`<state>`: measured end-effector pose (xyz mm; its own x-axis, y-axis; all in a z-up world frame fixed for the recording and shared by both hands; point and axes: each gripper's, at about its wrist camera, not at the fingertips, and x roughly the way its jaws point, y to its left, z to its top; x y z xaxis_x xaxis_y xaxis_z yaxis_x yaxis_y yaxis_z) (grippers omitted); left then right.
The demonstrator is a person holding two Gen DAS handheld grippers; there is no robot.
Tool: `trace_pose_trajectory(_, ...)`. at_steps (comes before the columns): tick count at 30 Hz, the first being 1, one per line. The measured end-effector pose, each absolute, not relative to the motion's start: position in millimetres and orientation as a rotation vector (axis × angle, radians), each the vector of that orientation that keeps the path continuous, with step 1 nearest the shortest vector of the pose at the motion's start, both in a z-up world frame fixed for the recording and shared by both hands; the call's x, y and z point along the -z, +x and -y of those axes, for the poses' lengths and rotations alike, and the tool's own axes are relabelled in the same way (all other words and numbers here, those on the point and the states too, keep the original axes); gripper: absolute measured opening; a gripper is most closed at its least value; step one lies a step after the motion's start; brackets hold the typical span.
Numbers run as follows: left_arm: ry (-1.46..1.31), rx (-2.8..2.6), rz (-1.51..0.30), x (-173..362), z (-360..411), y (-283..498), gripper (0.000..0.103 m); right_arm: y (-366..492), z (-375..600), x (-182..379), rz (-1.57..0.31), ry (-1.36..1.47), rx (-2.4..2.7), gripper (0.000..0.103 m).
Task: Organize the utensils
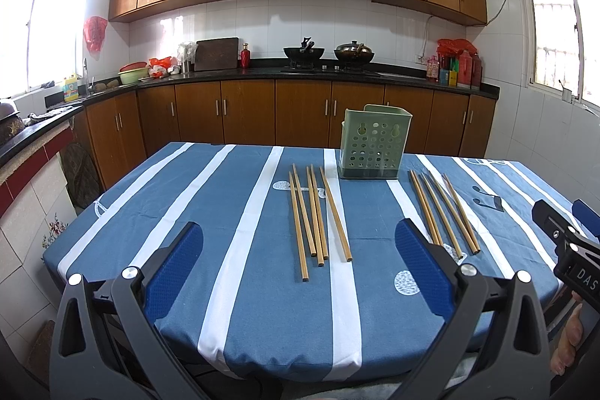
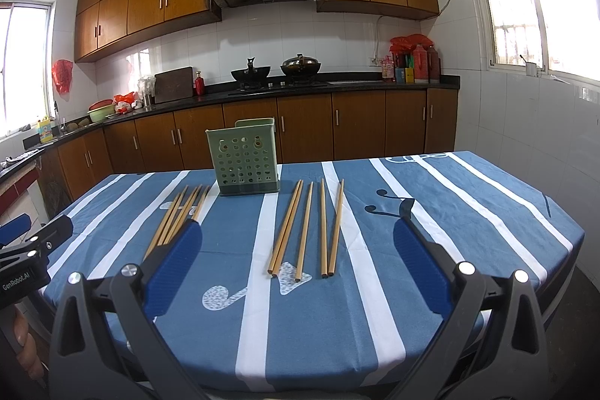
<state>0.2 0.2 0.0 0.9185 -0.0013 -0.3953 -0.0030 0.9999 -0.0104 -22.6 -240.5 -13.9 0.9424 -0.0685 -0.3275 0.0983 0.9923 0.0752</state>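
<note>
A green perforated utensil holder [image 1: 373,143] stands upright near the table's far edge; it also shows in the right wrist view [image 2: 245,156]. Two groups of several wooden chopsticks lie flat in front of it: a left group [image 1: 315,216] [image 2: 180,216] and a right group [image 1: 444,212] [image 2: 311,227]. My left gripper [image 1: 300,242] is open and empty, above the near table, the left group between its fingers. My right gripper [image 2: 300,242] is open and empty, the right group between its fingers. Each gripper shows at the edge of the other's view: the right gripper [image 1: 562,231], the left gripper [image 2: 37,238].
The table wears a blue cloth with white stripes [image 1: 232,212] [image 2: 468,212]. Behind it runs a dark kitchen counter [image 1: 262,74] with two woks, a cutting board and bottles over brown cabinets. White tiled walls and windows stand at both sides.
</note>
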Motion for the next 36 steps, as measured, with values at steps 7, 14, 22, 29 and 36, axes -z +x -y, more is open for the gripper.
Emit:
trace_pose_trajectory(7,-0.011,-0.001,-0.407,0,0,0,0.101,-23,240,14,-0.331,0.091,0.085,0.099)
trace_pose_trajectory(14,-0.011,-0.001,-0.407,0,0,0,0.101,-21,240,16,-0.332,0.094,0.085,0.099)
trace_pose_trajectory(22,-0.01,-0.006,-0.415,-1,-1,0,0.101,-16,234,21,-0.34,0.099,0.084,0.099)
trace_pose_trajectory(29,0.004,-0.03,-0.459,13,0,13,0.101,0,248,26,-0.381,0.112,0.091,0.099)
trace_pose_trajectory(36,-0.021,-0.031,-0.58,32,-16,38,0.101,47,269,43,-0.526,0.133,0.156,0.092)
